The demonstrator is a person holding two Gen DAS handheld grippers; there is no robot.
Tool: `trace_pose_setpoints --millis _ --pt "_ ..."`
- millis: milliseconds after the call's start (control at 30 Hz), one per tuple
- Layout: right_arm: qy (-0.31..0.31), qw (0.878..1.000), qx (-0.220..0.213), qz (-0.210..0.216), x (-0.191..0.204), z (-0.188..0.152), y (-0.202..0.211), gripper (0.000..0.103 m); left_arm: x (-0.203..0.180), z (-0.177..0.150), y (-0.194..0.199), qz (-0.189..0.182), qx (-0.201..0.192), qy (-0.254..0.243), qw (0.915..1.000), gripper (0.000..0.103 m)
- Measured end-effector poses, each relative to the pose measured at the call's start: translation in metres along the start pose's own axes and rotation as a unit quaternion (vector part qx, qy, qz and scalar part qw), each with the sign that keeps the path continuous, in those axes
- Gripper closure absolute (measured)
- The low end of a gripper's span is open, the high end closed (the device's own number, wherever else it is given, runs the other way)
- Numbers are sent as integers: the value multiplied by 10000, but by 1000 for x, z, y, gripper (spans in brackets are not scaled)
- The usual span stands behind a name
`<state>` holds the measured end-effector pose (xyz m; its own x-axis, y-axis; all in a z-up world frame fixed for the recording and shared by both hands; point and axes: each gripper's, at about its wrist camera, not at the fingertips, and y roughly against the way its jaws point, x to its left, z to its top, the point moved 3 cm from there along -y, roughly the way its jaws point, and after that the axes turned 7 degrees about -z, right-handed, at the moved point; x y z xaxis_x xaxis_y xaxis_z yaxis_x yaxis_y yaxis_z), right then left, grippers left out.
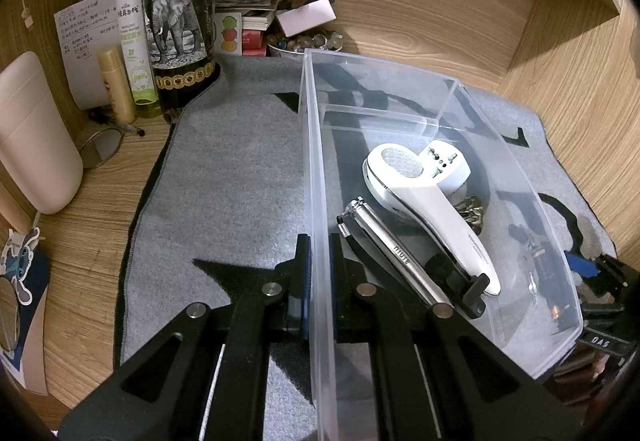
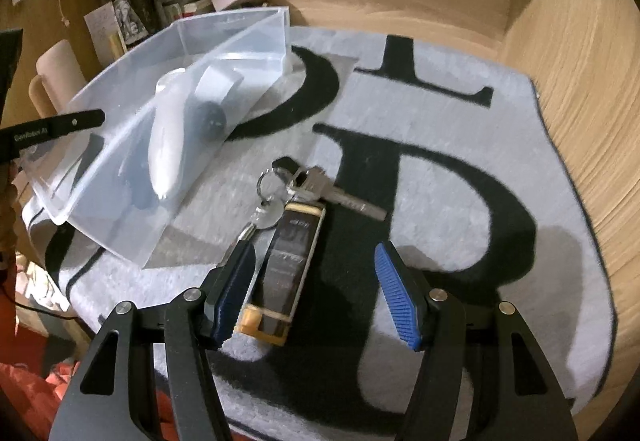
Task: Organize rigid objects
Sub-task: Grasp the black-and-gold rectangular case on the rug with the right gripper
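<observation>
My left gripper [image 1: 320, 253] is shut on the near side wall of a clear plastic bin [image 1: 316, 161] that stands on a grey mat. Inside the bin lie a white handheld device [image 1: 420, 193], a white plug adapter [image 1: 448, 165] and a silver clipper [image 1: 384, 253]. On the mat to the right of the bin [image 2: 192, 37] lies a bunch of keys [image 2: 320, 185] with a black and gold fob [image 2: 288, 261]. My right gripper [image 2: 314, 253] stands open low over the fob. The fob lies between the fingers, close to the left blue pad [image 2: 236, 281].
A wine bottle [image 1: 176, 21], a green spray bottle [image 1: 134, 37], a small yellow tube [image 1: 116, 85], papers and a bowl of beads [image 1: 304, 41] crowd the back left. A pale rounded container [image 1: 36, 137] stands at the left. A wooden wall [image 2: 568, 81] bounds the mat's right side.
</observation>
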<state>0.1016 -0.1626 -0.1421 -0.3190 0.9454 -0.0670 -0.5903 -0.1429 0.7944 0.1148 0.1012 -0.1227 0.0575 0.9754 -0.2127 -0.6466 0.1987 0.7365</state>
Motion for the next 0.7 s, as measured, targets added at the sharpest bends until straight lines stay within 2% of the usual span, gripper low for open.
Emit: trace_pose_setpoints --millis 200,267,400,700 --pt "17 9999 -104 -98 2 -2 -3 46 0 0 0 2 -2 3 10000 97" --pt "0 9998 -154 -139 0 -3 -2 54 0 0 0 0 -1 4 10000 97" --pt "-42 9997 -171 -149 -4 0 -1 82 0 0 0 -4 -3 6 10000 97" --pt "-104 9996 -192 -150 -8 4 1 82 0 0 0 -4 -1 4 10000 97"
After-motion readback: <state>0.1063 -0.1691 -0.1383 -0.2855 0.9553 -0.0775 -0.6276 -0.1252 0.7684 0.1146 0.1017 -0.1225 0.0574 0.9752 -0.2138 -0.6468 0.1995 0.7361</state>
